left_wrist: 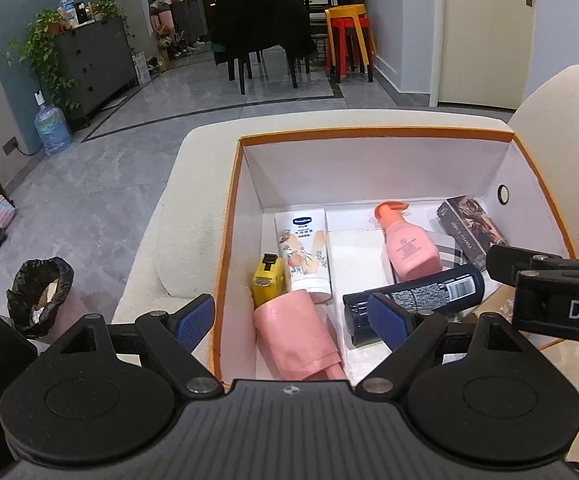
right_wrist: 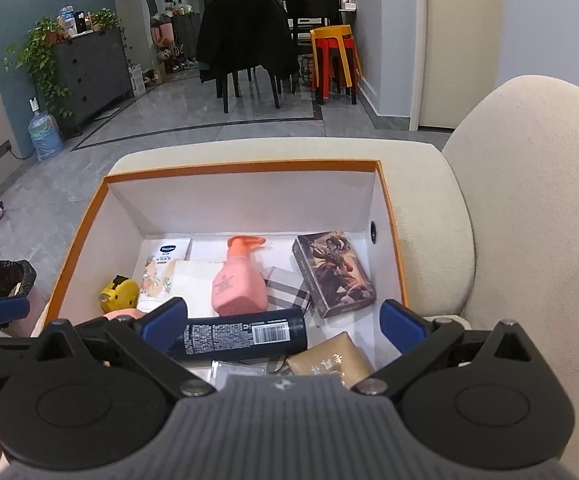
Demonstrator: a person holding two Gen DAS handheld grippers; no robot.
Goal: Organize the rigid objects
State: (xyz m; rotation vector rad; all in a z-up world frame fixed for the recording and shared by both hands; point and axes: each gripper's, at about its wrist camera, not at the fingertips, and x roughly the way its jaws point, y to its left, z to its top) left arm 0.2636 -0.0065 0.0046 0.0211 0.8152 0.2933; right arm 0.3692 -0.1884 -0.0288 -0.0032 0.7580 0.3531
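1. Here, inside the orange-rimmed box point(right_wrist: 245, 167) on the beige sofa point(right_wrist: 529, 220), the dark bottle point(right_wrist: 245, 338) lies flat on its side, long axis running left to right, its cap end toward the left tongs point(left_wrist: 291, 320); a white barcode label faces up.
2. The pink pump bottle point(right_wrist: 238, 286) lies with its orange nozzle pointing at the far wall of the box, base touching the dark bottle.
3. The white tube point(left_wrist: 304, 254), with "Vaseline" on a blue oval and peach artwork, lies lengthwise beside the yellow tape measure point(left_wrist: 267, 282).
4. The illustrated carton point(right_wrist: 333, 274) rests tilted near the right wall.
5. A pink roll point(left_wrist: 301, 336) sits nearest the left tongs.
6. Both tongs are spread wide and grip nothing; the right tongs point(right_wrist: 283, 322) hover over the dark bottle.
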